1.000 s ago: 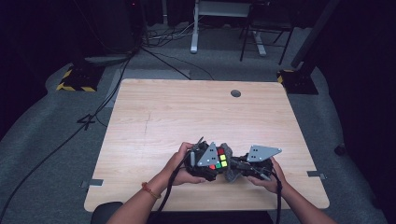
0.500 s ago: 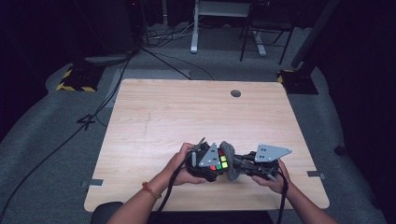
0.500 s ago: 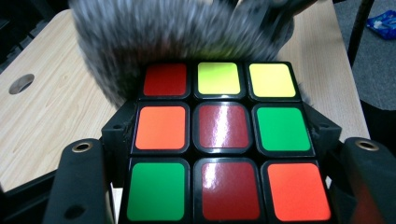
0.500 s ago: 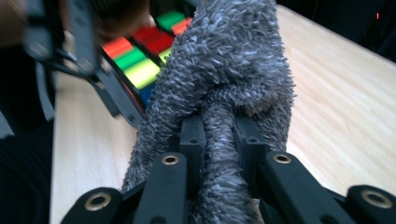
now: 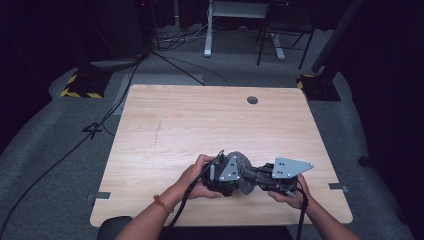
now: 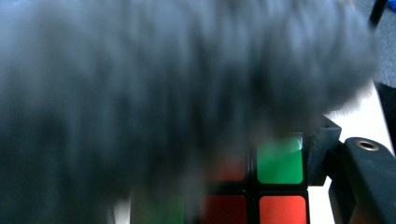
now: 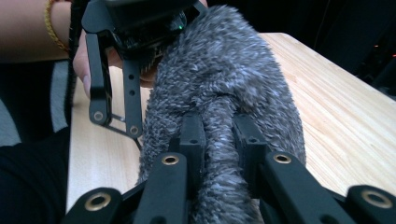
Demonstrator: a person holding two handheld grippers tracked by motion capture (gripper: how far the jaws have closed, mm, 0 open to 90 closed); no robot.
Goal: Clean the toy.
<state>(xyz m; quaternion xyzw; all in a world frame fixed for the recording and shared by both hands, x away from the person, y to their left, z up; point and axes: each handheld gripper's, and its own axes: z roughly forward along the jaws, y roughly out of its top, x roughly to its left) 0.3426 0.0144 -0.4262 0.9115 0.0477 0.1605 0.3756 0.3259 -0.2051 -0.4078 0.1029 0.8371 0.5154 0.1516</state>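
A Rubik's cube [image 6: 280,161] with green, red and orange stickers sits between the jaws of my left gripper [image 5: 231,177], which is shut on it. A grey fuzzy cloth [image 7: 224,70] lies over the cube and hides most of it. My right gripper [image 7: 219,135] is shut on a fold of that cloth. In the high view both grippers meet low over the front middle of the table, with the cloth [image 5: 244,170] bunched between them and my right gripper [image 5: 257,176] coming in from the right.
The wooden table [image 5: 200,125] is bare apart from a round cable hole [image 5: 252,100] at the back. A person's hands hold both grippers near the front edge. Cables, a desk frame and stands are on the floor behind.
The right gripper has shifted a little to the right. The cloth now covers the coloured cube face that showed between the grippers in the high view. The left hand has stayed in place.
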